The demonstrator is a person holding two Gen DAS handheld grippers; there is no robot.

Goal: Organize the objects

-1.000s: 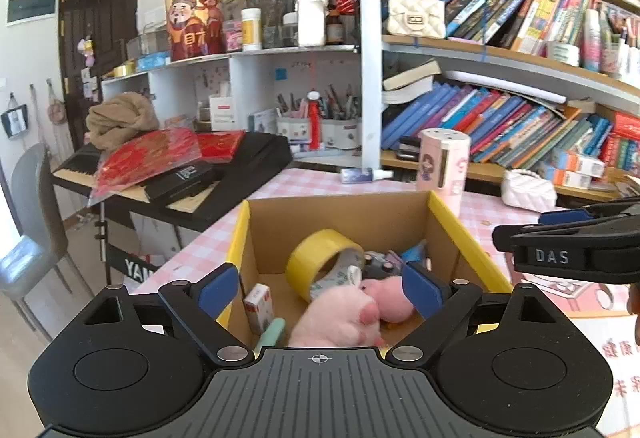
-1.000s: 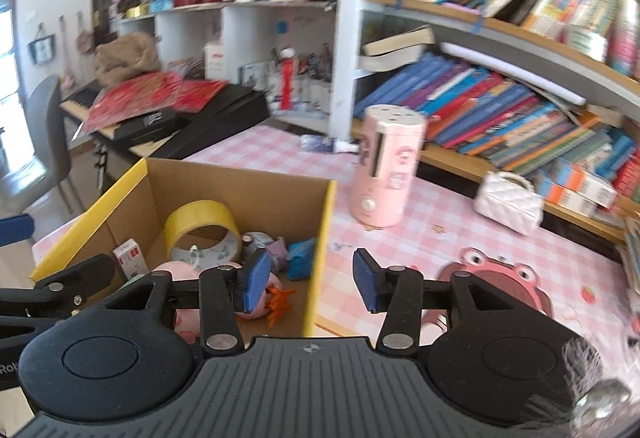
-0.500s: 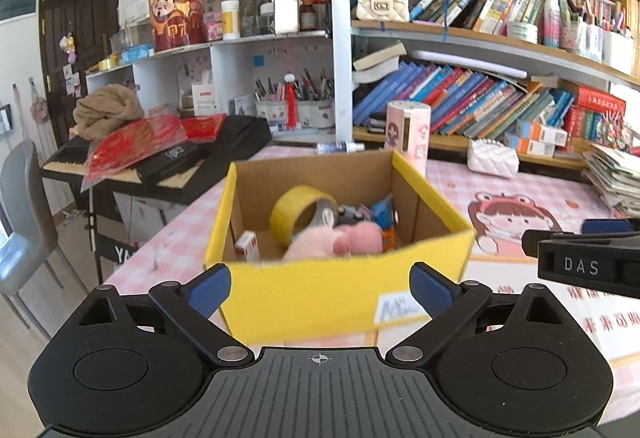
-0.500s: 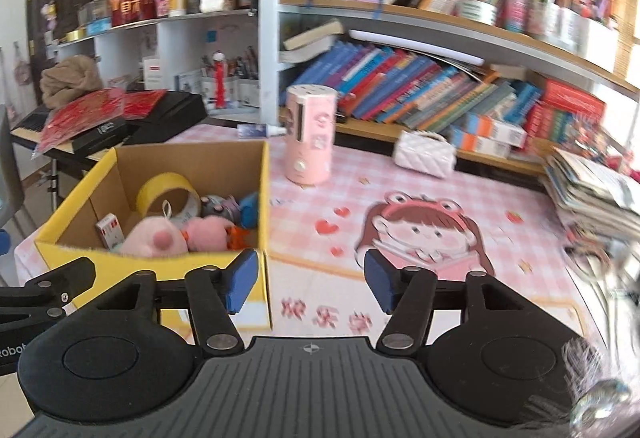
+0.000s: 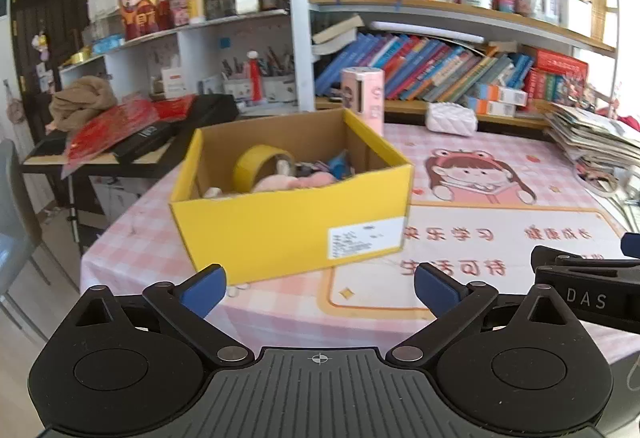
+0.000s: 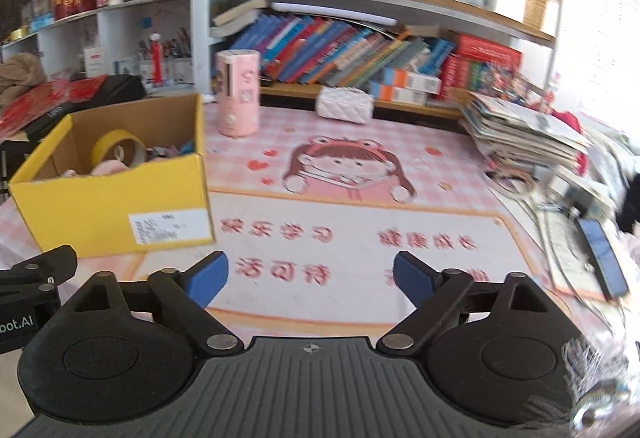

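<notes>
A yellow cardboard box (image 5: pixel 288 222) (image 6: pixel 108 206) stands on the pink checked table, holding a yellow tape roll (image 5: pixel 256 166) (image 6: pixel 114 146), pink plush toys (image 5: pixel 296 180) and small items. My left gripper (image 5: pixel 318 288) hangs off the table's front edge, back from the box, its jaws still opening with nothing between them. My right gripper (image 6: pixel 310 276) hovers over the printed mat (image 6: pixel 360 238) to the right of the box, its jaws opening wide and empty. Part of the right gripper shows at the right of the left wrist view.
A pink cylinder (image 6: pixel 238 92) and a white quilted purse (image 6: pixel 344 104) stand at the back of the table. Stacked papers (image 6: pixel 520 134) and a phone (image 6: pixel 602 258) lie at the right. Bookshelves rise behind. A keyboard (image 5: pixel 132 146) and a grey chair (image 5: pixel 16 238) are left.
Both grippers pulled back from over the box toward the table's front edge. The right gripper's jaws spread from narrow to wide; the left's widened slightly.
</notes>
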